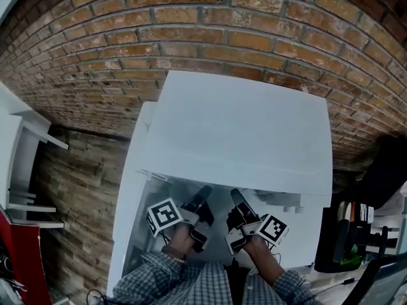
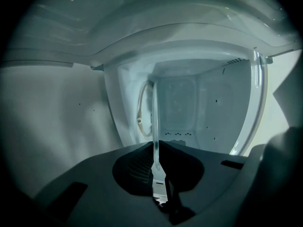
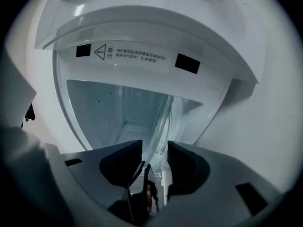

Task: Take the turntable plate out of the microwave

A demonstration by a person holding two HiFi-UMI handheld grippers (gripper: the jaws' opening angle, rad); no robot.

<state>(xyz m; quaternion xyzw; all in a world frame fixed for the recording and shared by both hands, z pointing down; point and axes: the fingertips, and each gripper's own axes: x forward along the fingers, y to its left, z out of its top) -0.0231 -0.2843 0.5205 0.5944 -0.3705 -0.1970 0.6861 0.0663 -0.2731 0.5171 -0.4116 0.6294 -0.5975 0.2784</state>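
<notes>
My left gripper point(image 1: 205, 196) is clenched on the rim of the turntable plate point(image 2: 154, 122). The glass stands on edge between the pads, thin side toward me, at the mouth of the microwave point(image 1: 241, 126), with its far part inside the cavity. My right gripper point(image 1: 236, 199) is released: its jaws stand apart with the plate's rim running through the gap, and neither pad presses on it. Both grippers sit close together at the front edge of the microwave, under its white top.

I judge that the whole weight hangs from one narrow pinch, and glass is slick. The step in hand is to get a second hold before I draw the plate out. I should centre the right jaws on the rim so that both pads meet flat glass, close firmly, and only then pull. The plate should come straight back through the opening, clear of the side walls and the front lip. Both hands should move together so that it does not twist in the left grip. Slow is best, since a knock against the microwave's front edge could chip the glass or jar it loose.
</notes>
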